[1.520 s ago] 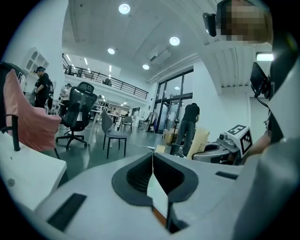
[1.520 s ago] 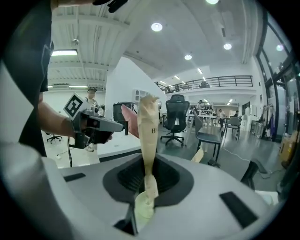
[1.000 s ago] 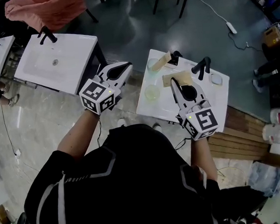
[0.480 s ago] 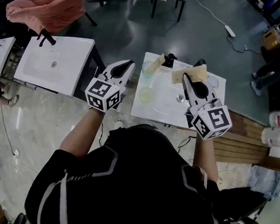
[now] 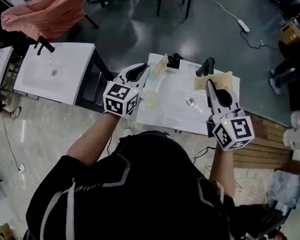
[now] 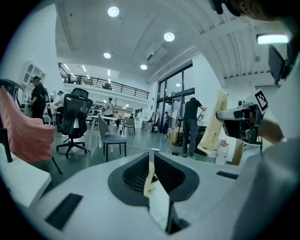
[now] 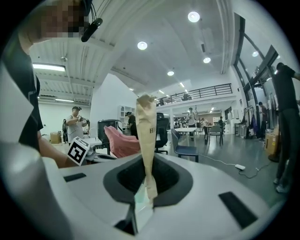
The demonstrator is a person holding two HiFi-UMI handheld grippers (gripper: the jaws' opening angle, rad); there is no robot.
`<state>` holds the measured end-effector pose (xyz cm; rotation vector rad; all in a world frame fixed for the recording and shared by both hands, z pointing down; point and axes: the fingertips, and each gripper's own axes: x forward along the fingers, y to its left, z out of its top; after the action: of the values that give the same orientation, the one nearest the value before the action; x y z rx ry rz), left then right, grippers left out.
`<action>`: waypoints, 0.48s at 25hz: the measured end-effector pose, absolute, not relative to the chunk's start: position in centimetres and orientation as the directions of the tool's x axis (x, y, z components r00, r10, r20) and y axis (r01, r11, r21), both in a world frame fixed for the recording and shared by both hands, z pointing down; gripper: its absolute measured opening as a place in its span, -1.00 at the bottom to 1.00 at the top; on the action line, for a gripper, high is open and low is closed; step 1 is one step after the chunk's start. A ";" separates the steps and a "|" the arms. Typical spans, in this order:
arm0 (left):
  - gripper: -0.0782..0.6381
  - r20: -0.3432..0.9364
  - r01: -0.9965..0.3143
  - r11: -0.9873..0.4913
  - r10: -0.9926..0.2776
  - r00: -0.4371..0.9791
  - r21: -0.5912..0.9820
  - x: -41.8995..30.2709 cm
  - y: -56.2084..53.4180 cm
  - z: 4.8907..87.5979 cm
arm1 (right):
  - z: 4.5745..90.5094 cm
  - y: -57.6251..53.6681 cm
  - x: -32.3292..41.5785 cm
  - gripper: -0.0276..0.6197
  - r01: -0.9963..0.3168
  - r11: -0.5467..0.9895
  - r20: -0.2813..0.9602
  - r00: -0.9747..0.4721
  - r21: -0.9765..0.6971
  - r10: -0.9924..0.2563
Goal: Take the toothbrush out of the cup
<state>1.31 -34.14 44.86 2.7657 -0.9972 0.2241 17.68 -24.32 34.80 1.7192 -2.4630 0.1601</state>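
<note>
A long tan paper packet (image 5: 160, 66) leans at the back left corner of the white sink (image 5: 175, 117). Its lower end is hidden by my left gripper (image 5: 145, 68), whose tips are right beside it. In the left gripper view this gripper (image 6: 151, 161) shows only a narrow slit between its jaws. A thin tan sliver (image 6: 148, 180) shows in that slit, and I cannot tell if the pads touch it. A pale translucent cup (image 5: 151, 99) stands just below that gripper. My right gripper (image 5: 209, 83) (image 7: 146, 164) is shut on a second tan packet (image 5: 221, 79) (image 7: 146, 126) by the sink's right edge.
Two black fittings, one (image 5: 205, 66) and another (image 5: 174, 61), stand along the sink's back edge, and the drain (image 5: 189, 102) lies mid-basin. A second white sink (image 5: 54, 72) stands at the left under a pink cloth (image 5: 43, 16). Chairs and people are in the hall beyond.
My right gripper has carried its tan packet from over the basin to the sink's right edge. My left gripper has moved right, up to the packet at the back left corner.
</note>
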 end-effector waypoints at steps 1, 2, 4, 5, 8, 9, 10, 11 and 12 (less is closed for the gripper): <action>-0.70 0.215 -0.643 -0.754 -0.611 0.762 0.134 2.0 -34.3 45.2 | 34.9 -24.1 18.3 -0.81 -0.942 0.334 0.173 -0.332 -0.014 -0.927; -0.65 0.226 -0.643 -0.754 -0.608 0.761 0.135 2.7 -34.4 45.6 | 35.0 -24.0 19.0 -0.81 -0.946 0.325 0.177 -0.323 -0.018 -0.930; -0.54 0.250 -0.644 -0.754 -0.604 0.756 0.126 4.0 -34.5 46.4 | 35.4 -23.6 20.3 -0.81 -0.951 0.309 0.187 -0.308 -0.022 -0.933; -0.48 0.263 -0.647 -0.753 -0.604 0.752 0.120 4.6 -34.5 46.9 | 35.6 -23.4 21.0 -0.81 -0.953 0.303 0.192 -0.301 -0.023 -0.934; -0.37 0.301 -0.663 -0.742 -0.613 0.730 0.098 6.0 -35.0 48.4 | 36.1 -23.1 22.8 -0.81 -0.957 0.289 0.197 -0.289 -0.030 -0.937; -0.33 0.315 -0.670 -0.737 -0.617 0.722 0.091 6.4 -35.3 48.9 | 36.3 -23.1 23.4 -0.81 -0.958 0.286 0.198 -0.286 -0.032 -0.937; -0.27 0.329 -0.676 -0.732 -0.620 0.713 0.084 6.8 -35.5 49.5 | 36.5 -23.1 23.9 -0.81 -0.958 0.284 0.200 -0.284 -0.033 -0.938; -0.21 0.342 -0.683 -0.726 -0.624 0.703 0.079 7.2 -35.8 50.0 | 36.7 -23.1 24.4 -0.81 -0.959 0.281 0.202 -0.282 -0.034 -0.938; -0.19 0.352 -0.691 -0.719 -0.630 0.692 0.074 7.5 -36.1 50.5 | 36.9 -23.1 25.0 -0.81 -0.960 0.279 0.204 -0.280 -0.037 -0.938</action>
<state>7.49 -36.15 50.47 2.7016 -1.0673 0.4516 24.96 -23.13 36.93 1.7908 -2.3951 0.2289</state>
